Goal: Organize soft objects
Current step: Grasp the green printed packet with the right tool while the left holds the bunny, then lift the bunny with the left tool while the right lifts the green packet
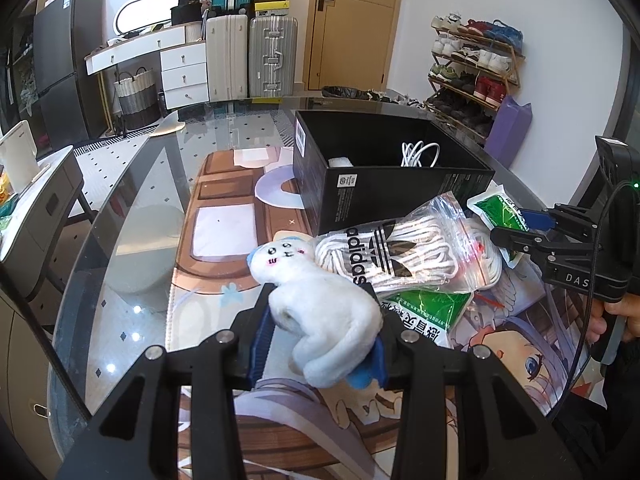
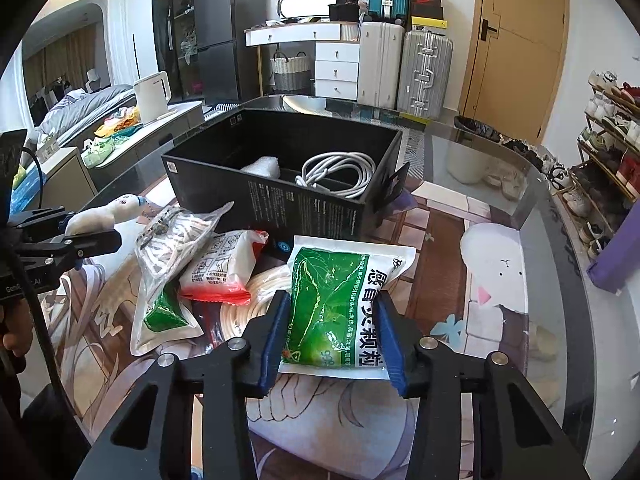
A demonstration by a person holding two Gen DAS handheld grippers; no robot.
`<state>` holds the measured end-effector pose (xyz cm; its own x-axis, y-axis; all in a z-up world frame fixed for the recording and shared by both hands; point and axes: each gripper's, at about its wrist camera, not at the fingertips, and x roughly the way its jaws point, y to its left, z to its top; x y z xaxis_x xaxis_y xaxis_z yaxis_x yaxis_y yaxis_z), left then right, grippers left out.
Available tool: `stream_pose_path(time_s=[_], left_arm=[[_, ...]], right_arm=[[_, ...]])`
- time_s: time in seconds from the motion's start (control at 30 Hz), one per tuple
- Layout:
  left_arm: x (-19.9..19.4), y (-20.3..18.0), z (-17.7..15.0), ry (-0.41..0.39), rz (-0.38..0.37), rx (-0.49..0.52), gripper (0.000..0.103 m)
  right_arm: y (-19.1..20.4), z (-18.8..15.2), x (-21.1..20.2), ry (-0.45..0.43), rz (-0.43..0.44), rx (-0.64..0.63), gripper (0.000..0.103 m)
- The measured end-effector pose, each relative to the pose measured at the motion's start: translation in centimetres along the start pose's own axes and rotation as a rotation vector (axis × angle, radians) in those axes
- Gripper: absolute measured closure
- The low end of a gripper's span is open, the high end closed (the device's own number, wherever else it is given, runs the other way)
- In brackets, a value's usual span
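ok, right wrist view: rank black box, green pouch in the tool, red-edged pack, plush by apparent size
1. black box
2. green pouch, though it sits nearest the camera, so it looks bigger than it is
3. red-edged pack
4. plush, partly hidden by the left tool

White plush toy [image 1: 320,312] and green pouch [image 2: 336,312], each clamped aloft.

White walls [image 1: 440,20] and a wooden door [image 1: 352,24] stand behind upright suitcases [image 1: 272,56], a white drawer unit [image 1: 184,68], a shoe rack [image 1: 476,64] and a dark fridge [image 2: 228,36].
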<state>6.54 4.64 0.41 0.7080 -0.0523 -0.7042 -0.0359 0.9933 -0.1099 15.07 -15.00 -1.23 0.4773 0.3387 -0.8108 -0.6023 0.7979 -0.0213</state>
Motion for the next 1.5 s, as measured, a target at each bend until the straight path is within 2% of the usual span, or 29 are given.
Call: stream_pose_path(time_s=[1.1,1.5], left_arm=[[-4.0,-1.6,1.4,-0.14,-0.023,0.032,0.064],[-3.4,-2.2,2.9,-0.165,-0.046,0.024,0.064]], right_arm=[[-0.3,1.4,-5.4,-0.146,0.048,0.023,0.06],[-0.2,2.0,-6.6,-0.193,0.066,0.025,0.06]])
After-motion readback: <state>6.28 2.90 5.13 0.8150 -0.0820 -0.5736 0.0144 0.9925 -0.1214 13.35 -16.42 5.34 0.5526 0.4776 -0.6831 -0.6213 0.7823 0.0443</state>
